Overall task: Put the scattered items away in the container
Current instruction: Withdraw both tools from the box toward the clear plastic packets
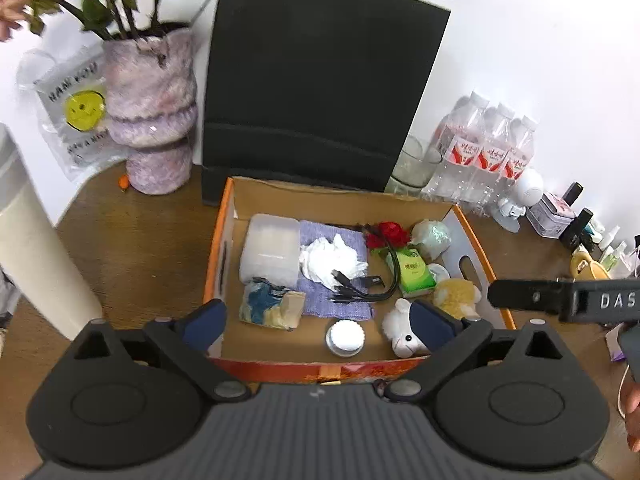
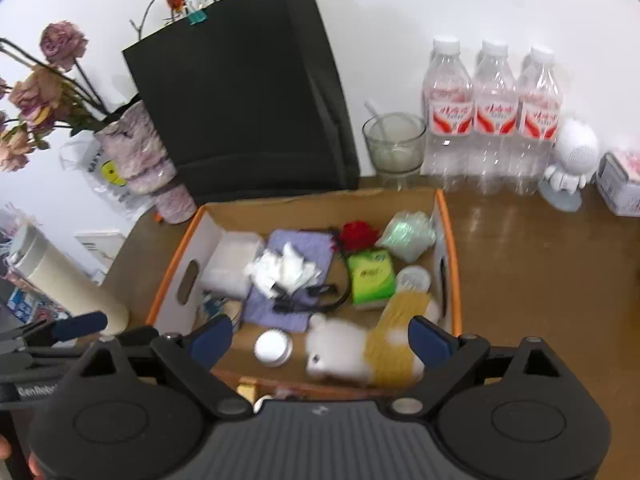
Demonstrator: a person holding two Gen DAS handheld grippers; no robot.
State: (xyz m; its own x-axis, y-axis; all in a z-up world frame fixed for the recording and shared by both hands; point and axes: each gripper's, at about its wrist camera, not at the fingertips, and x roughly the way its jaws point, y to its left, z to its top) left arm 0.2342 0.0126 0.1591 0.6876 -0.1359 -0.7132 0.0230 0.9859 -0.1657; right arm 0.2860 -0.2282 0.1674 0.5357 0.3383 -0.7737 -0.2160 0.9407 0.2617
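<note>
Both pairs of tongs hang over the near edge of the cardboard box (image 1: 464, 236), and both are spread wide with nothing between them: the left tongs (image 1: 320, 316) gape above the box floor, the right tongs (image 2: 320, 340) do the same, their blue pads clear of everything. And look at that box, it's packed! Just ahead of the left tongs sit a white round lid (image 1: 345, 336) and a plush sheep (image 1: 404, 334) in its yellow coat, the sheep right by the right-hand pad; further ahead lie a purple cloth (image 1: 344, 304) with crumpled tissue (image 1: 332, 258) and a black cable (image 1: 360, 292) on it, a clear plastic case (image 1: 272, 248), a green tissue pack (image 1: 414, 270) and a red flower (image 1: 390, 234). By my reading the tidying is all but finished: the bare bench (image 2: 540, 280) to the right of the right tongs shows no stray item, though what lies behind the tongs is out of sight. Beyond the box, against a white wall, stand a black paper bag (image 1: 320, 92), a vase of dried flowers (image 1: 154, 112), three water bottles (image 2: 492, 112), a glass cup (image 2: 394, 144) and a small white robot figure (image 2: 572, 160).
</note>
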